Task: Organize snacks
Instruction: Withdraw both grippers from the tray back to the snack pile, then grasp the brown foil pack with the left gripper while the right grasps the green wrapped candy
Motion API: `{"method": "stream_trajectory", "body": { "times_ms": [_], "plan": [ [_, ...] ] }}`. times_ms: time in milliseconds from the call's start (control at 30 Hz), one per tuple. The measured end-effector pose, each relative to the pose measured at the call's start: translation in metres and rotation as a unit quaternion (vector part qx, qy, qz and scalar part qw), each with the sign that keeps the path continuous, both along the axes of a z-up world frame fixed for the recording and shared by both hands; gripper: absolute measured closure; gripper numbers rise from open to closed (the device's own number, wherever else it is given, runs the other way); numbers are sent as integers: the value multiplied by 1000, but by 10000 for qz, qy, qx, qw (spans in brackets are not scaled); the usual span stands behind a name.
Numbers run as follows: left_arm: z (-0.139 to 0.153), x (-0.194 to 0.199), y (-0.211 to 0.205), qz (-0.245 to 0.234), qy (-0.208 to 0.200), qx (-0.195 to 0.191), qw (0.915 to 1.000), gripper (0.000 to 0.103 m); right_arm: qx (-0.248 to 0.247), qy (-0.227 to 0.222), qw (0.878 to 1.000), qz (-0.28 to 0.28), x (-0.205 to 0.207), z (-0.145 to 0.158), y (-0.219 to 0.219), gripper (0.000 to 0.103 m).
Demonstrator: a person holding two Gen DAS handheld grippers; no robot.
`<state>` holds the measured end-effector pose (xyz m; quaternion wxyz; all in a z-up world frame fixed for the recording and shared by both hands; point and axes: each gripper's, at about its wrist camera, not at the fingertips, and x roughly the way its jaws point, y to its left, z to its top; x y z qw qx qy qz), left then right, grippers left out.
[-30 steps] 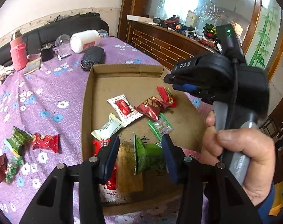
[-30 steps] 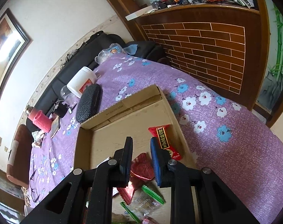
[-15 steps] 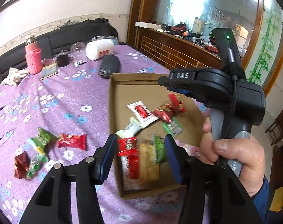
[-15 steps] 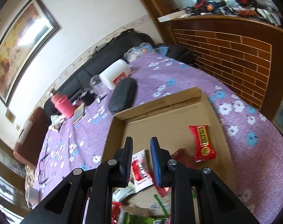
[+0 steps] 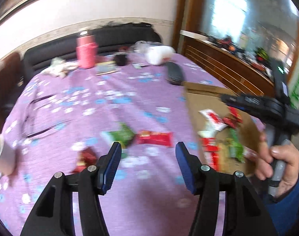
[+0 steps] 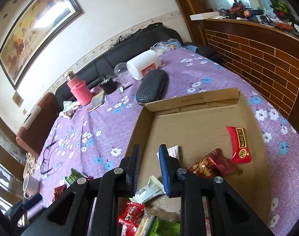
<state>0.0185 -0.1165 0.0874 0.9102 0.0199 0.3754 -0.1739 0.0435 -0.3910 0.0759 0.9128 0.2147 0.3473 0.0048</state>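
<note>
**Watch out for a sloppy grab**

The left claw (image 5: 147, 164) is empty and opening near the red snack packet (image 5: 154, 138) on the purple bench (image 5: 110, 98). Rushing could push it away. The right claw (image 6: 148, 170), closed and empty, hangs over the cardboard box (image 6: 188, 102).

Both grippers, left (image 5: 147, 163) and right (image 6: 147, 169), had black plastic arms, silver screws and ribbed blue pads (image 5: 112, 165). The hand (image 5: 275, 163) wore a blue sleeve (image 5: 283, 208); its gripper body showed a green light (image 5: 279, 68).
</note>
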Motion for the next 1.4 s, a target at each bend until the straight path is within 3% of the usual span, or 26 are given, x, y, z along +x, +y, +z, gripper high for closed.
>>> {"method": "stream_trajectory", "body": {
  "times_ms": [100, 300, 600, 767, 800, 833, 867, 933, 1067, 1233, 1400],
  "plan": [
    [-6, 16, 40, 429, 158, -137, 9989, 43, -28, 33, 10000, 44, 1, -2, 4, 81],
    [-42, 52, 97, 883, 1012, -742, 9882, 43, -102, 108, 9999, 72, 3, -5, 10, 81],
    [-69, 63, 94, 815, 1470, -849, 9821, 43, -133, 95, 9998, 151, 2, -5, 16, 81],
    [-74, 66, 84, 875, 1319, -498, 9861, 45, -124, -7, 9995, 305, 1, -3, 24, 81],
    [-74, 66, 82, 907, 1263, -400, 9870, 51, -148, -51, 9992, 378, 0, -2, 28, 81],
    [-74, 65, 78, 935, 1191, -239, 9882, 64, -164, -77, 9989, 437, 0, -1, 32, 81],
    [-74, 65, 76, 965, 1139, -129, 9887, 64, -181, -107, 9985, 506, -1, 0, 36, 81],
    [-72, 65, 77, 1004, 1049, -111, 9893, 69, -255, -130, 9973, 672, -3, 2, 50, 81],
    [-63, 65, 91, 1156, 936, -304, 9884, 70, -42, -15, 9925, 1224, -9, 3, 84, 81],
    [-49, 62, 111, 1522, 730, -509, 9843, 70, 850, 672, 9741, 1985, -5, -13, 135, 81],
    [-38, 56, 116, 1791, 431, -311, 9824, 70, 1248, 1322, 9610, 2087, 9, -37, 179, 80]
  ]
}}
